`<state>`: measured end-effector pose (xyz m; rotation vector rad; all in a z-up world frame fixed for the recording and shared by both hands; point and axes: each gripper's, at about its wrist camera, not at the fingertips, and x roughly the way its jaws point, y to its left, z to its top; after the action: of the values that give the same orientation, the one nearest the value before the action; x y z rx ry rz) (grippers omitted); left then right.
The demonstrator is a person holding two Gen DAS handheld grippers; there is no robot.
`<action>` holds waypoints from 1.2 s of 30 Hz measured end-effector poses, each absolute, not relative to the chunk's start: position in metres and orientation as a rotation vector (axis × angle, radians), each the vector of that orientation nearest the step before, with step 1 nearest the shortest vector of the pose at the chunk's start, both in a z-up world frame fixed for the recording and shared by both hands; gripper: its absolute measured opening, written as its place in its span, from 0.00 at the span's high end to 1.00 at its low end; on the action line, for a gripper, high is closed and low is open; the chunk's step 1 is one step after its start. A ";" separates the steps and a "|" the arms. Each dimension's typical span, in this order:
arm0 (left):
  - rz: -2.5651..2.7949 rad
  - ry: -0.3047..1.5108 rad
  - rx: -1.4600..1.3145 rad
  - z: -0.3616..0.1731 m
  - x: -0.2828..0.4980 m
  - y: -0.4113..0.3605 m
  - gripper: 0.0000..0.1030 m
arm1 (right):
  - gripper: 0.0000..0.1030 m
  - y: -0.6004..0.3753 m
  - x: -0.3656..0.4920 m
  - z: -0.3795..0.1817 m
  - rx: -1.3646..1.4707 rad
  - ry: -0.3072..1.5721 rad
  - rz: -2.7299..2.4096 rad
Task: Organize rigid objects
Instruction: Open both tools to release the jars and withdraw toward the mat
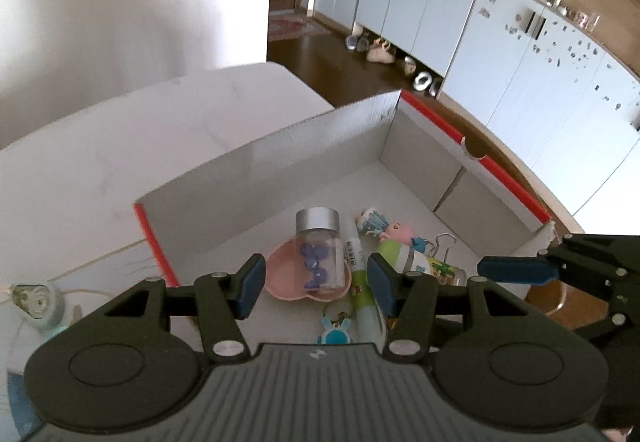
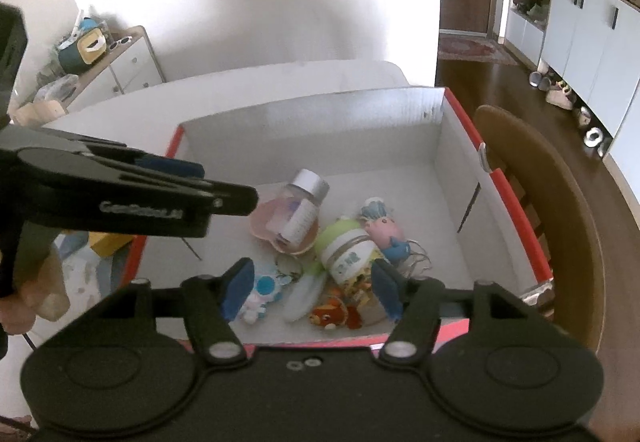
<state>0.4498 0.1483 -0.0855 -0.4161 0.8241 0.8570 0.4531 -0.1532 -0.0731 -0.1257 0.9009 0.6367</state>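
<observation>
A white cardboard box with a red rim sits on the table. Inside it a clear bottle with a silver cap lies on a pink heart dish. Beside these lie a marker pen, a green-capped bottle, a pink figurine, a blue rabbit keychain and an orange toy. My left gripper hangs open above the bottle, holding nothing. My right gripper is open above the pile, also holding nothing.
A binder clip lies near the box's right wall. The white table extends left, with a small white gadget on it. A wooden chair stands right of the box. White cabinets line the far wall.
</observation>
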 end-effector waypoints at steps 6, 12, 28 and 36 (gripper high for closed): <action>0.838 0.775 -0.392 -0.067 0.425 0.135 0.46 | 0.27 -0.150 0.438 -0.059 -0.085 0.864 0.627; 0.832 0.725 -0.379 -0.051 0.389 0.122 0.37 | 0.18 -0.140 0.414 -0.048 -0.066 0.833 0.620; 0.861 0.672 -0.387 -0.040 0.274 0.122 0.20 | 0.01 -0.075 0.349 -0.038 0.010 0.768 0.640; 0.882 0.670 -0.399 -0.050 0.228 0.142 0.20 | 0.00 -0.021 0.327 -0.047 -0.010 0.772 0.685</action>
<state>0.2281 0.1419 -0.0497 -0.3995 0.6703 0.8821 0.3273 -0.0209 -0.0468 -0.0099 0.7722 0.6851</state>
